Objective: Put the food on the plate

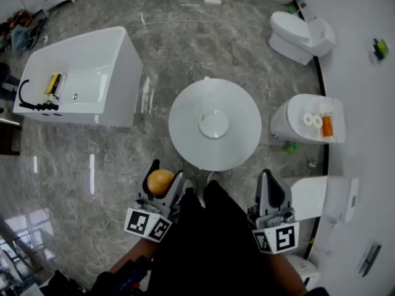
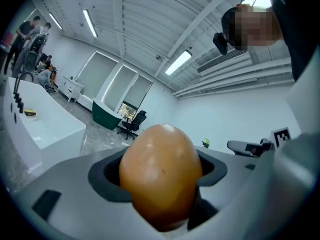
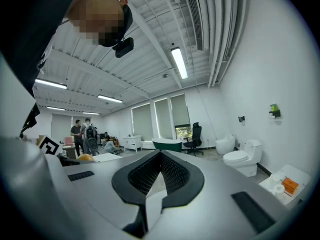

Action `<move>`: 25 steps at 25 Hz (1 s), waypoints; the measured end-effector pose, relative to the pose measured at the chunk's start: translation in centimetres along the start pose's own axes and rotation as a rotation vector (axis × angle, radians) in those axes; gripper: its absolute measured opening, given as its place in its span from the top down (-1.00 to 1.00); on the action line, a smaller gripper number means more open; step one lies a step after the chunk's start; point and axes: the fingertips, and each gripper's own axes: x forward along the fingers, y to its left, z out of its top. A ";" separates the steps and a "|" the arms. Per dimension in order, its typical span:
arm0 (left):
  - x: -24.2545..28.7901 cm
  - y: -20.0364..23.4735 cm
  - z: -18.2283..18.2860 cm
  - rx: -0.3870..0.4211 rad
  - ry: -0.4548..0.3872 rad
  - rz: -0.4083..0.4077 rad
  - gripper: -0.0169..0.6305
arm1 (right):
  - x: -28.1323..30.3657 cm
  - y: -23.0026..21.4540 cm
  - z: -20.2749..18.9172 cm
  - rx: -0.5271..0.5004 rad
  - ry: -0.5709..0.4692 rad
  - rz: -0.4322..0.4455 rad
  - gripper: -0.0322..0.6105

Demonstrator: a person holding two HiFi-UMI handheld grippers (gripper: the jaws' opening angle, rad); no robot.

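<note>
An orange-brown, egg-shaped piece of food (image 1: 160,181) sits between the jaws of my left gripper (image 1: 163,184), which is shut on it, low and left of the round white table (image 1: 185,113). In the left gripper view the food (image 2: 161,176) fills the middle and points up toward the ceiling. A small white plate (image 1: 214,124) lies at the table's centre with nothing on it. My right gripper (image 1: 270,182) is held near the table's front right. In the right gripper view its dark pads (image 3: 177,176) meet with nothing between them.
A white bathtub (image 1: 86,79) stands to the left of the table. White toilets (image 1: 301,36) line the right wall, and one (image 1: 308,121) carries paper rolls and an orange item. The person's dark clothing (image 1: 210,245) fills the bottom centre. Cables lie on the grey marble floor.
</note>
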 end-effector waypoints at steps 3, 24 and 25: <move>2.6 -0.8 -1.0 0.039 0.030 0.025 -0.06 | 1.5 -0.7 -0.2 0.004 -0.001 0.060 0.89; 17.3 -0.5 -11.0 0.021 0.163 -0.090 -0.06 | 8.4 -2.1 -3.7 0.031 0.079 0.121 0.89; 17.7 -0.2 -11.9 0.013 0.182 -0.096 -0.06 | 8.4 -2.2 -3.8 0.029 0.086 0.115 0.89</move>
